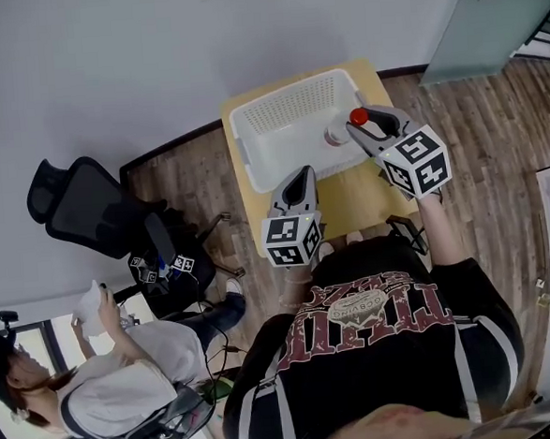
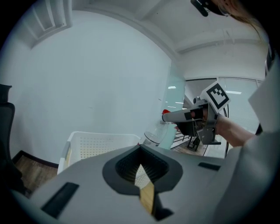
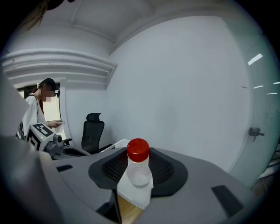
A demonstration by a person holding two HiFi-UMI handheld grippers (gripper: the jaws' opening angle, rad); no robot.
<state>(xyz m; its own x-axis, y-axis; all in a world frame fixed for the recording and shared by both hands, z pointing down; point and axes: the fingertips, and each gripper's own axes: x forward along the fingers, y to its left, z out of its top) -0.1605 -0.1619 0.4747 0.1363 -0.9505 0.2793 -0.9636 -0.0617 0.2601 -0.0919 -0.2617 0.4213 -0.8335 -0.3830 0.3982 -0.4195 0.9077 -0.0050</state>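
Note:
My right gripper (image 1: 356, 124) is shut on a clear plastic bottle (image 1: 338, 133) with a red cap (image 1: 358, 116), held above the right side of a white perforated basket (image 1: 243, 132). In the right gripper view the bottle (image 3: 139, 170) sits between the jaws with its cap on top. The basket stands on a small wooden table (image 1: 349, 199). My left gripper (image 1: 300, 176) hovers at the basket's near edge, shut and holding nothing. From the left gripper view, my left gripper (image 2: 142, 168) faces the basket (image 2: 96, 142), and the right gripper (image 2: 179, 116) with the bottle (image 2: 153, 136) is at the right.
A black office chair (image 1: 86, 204) stands left of the table on a wooden floor. A seated person (image 1: 126, 365) with another marker-cube gripper (image 1: 161, 267) is at the lower left. A white wall runs behind the table; a glass door (image 1: 496, 20) is at the upper right.

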